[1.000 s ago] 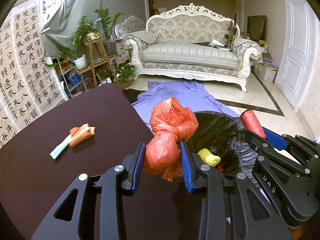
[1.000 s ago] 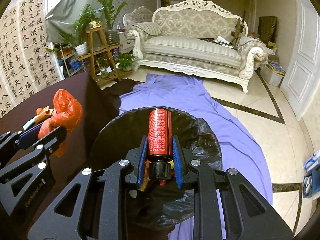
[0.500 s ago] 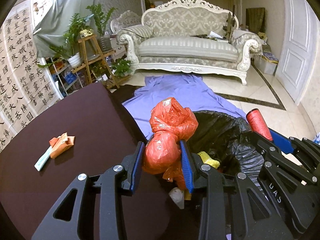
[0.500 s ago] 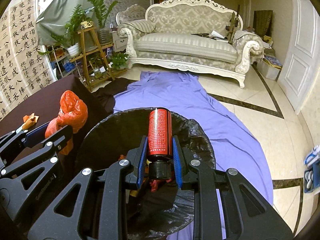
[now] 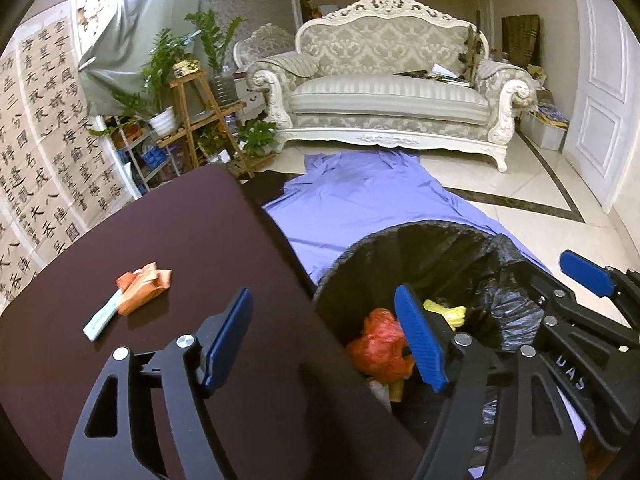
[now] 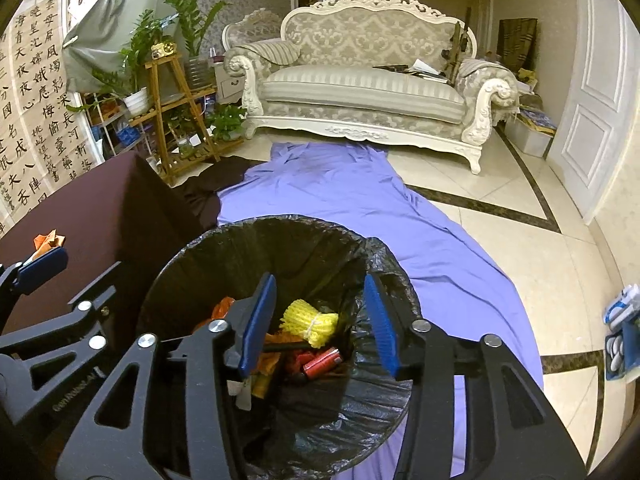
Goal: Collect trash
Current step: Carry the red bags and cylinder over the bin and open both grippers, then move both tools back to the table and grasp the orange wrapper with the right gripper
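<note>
A bin with a black liner [image 5: 420, 228] stands against the edge of the dark table [image 5: 160, 240]. My left gripper [image 5: 322, 292] hangs over that edge with its jaws opening and nothing between them. Below it in the bin lie the red plastic bag [image 5: 380, 348] and a yellow foam net [image 5: 444, 310]. My right gripper [image 6: 319, 280] is over the bin [image 6: 280, 222], its jaws opening and empty too. Under it the red can [image 6: 322, 362] lies among the trash by the yellow net [image 6: 310, 322]. An orange wrapper [image 5: 144, 286] and a pale strip [image 5: 102, 316] lie on the table.
A purple cloth [image 6: 340, 200] is spread on the tiled floor beyond the bin. Farther back are a white sofa [image 5: 384, 96], a wooden plant stand [image 5: 192, 112] and a white door [image 5: 600, 100]. Blue and white items [image 6: 620, 332] sit on the floor at the right.
Both grippers have opened. The red bag has dropped from the left gripper and the red can from the right one; both now lie in the bin.
</note>
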Demonstrator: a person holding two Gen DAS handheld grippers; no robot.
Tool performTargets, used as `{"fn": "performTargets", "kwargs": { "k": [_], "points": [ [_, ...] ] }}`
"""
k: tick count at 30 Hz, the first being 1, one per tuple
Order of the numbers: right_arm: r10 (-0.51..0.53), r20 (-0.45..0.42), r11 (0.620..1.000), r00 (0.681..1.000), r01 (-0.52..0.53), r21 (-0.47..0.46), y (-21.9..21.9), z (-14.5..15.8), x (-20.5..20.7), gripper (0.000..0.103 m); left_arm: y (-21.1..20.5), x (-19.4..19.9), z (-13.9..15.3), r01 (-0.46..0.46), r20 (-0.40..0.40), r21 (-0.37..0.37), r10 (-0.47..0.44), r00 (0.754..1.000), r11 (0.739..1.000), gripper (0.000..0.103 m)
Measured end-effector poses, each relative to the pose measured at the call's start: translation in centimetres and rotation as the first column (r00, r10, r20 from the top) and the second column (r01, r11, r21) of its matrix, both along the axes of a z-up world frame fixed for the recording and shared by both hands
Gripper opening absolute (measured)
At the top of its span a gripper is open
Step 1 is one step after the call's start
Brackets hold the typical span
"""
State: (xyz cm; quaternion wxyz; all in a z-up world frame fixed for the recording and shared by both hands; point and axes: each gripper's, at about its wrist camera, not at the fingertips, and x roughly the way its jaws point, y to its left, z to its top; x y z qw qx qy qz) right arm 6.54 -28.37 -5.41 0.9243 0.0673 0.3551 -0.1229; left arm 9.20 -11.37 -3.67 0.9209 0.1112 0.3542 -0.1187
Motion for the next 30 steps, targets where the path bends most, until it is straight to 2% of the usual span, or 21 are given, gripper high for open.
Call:
{"fn": "performTargets", "kwargs": {
  "k": [7,15,18,20,30],
  "points": [
    [0.052,0.004,0.999,0.999,-0.052,0.015,2.5,0.6,0.6,0.050,4.5,0.0,0.1,-0.084,-0.009,-0.007,0.084,0.996,0.996,0.073],
    [0.195,-0.002,0.980,0.981,-0.195,0.023,9.3,1.1,2.7,0.051,11.1,-0.4,-0.4,-0.211,-0.024,-0.002,0.211,0.977,0.977,0.073],
    [0.252,-0.005,0.968,0.968,-0.252,0.020,12.1,1.3,3.6,0.052,13.6,-0.6,-0.3,-0.257,-0.028,-0.006,0.257,0.966,0.966,0.073],
    [0.286,-0.007,0.958,0.958,-0.286,0.014,13.9,1.5,4.1,0.057,15.4,-0.8,-0.3,-0.292,-0.021,0.002,0.292,0.956,0.956,0.073],
    [0.419,-0.007,0.908,0.908,-0.418,0.015,21.5,2.5,6.7,0.059,22.0,-0.9,-0.4,-0.417,-0.022,0.000,0.417,0.909,0.909,0.073]
  ]
}}
